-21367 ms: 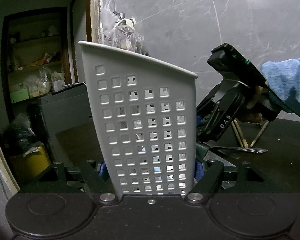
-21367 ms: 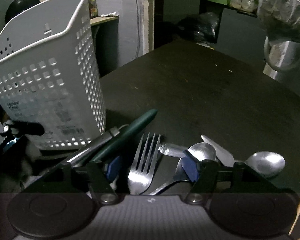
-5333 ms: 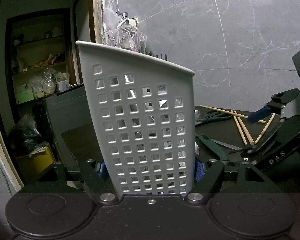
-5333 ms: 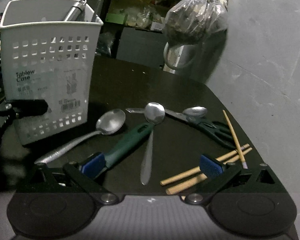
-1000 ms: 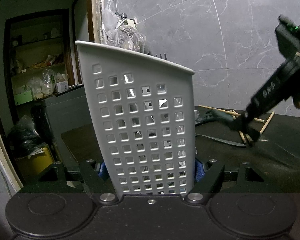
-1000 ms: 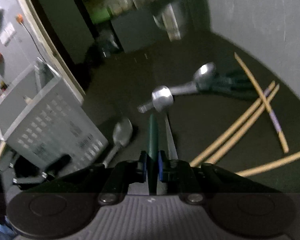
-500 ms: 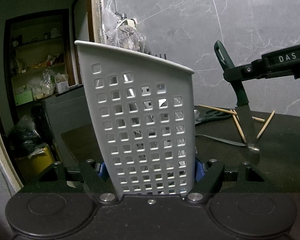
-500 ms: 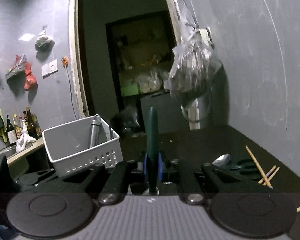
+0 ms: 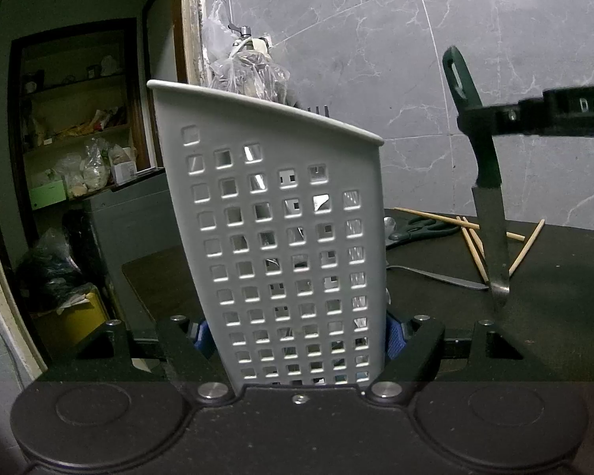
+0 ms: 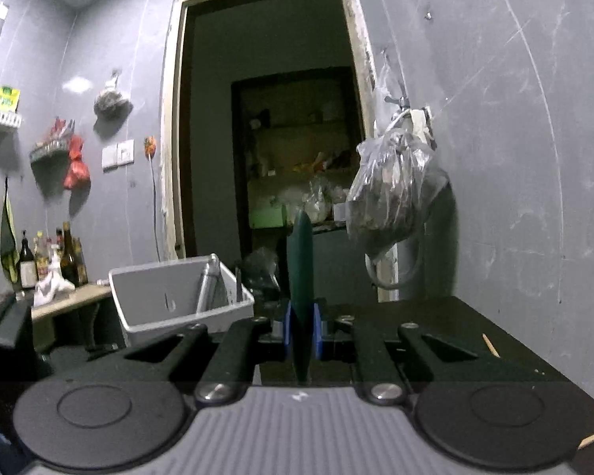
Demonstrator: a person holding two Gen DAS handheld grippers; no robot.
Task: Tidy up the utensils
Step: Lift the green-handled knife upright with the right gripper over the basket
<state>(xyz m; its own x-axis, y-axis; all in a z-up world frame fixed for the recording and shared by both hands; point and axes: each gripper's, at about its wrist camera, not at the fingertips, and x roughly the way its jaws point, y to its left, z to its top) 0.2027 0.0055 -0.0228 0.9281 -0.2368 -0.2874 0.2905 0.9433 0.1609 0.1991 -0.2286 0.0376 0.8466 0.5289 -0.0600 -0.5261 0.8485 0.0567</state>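
Note:
My left gripper (image 9: 297, 334) is shut on the base of the white perforated utensil basket (image 9: 281, 237), which stands upright on the dark table. My right gripper (image 10: 301, 330) is shut on the green handle of a knife (image 10: 300, 277). In the left wrist view the knife (image 9: 485, 186) hangs blade down to the right of the basket, held by the right gripper (image 9: 491, 122). The basket (image 10: 170, 297) also shows in the right wrist view, with a metal utensil (image 10: 209, 285) standing in it.
Green-handled scissors (image 9: 423, 230), several wooden chopsticks (image 9: 475, 241) and a metal utensil (image 9: 439, 277) lie on the dark table (image 9: 554, 301) behind the knife. A plastic bag (image 10: 392, 198) hangs on the marble wall. A doorway (image 10: 273, 158) opens to the left.
My right gripper has lifted the knife off the table, turned it upright with the blade down, and held it right of the basket. The left gripper and basket have not moved.

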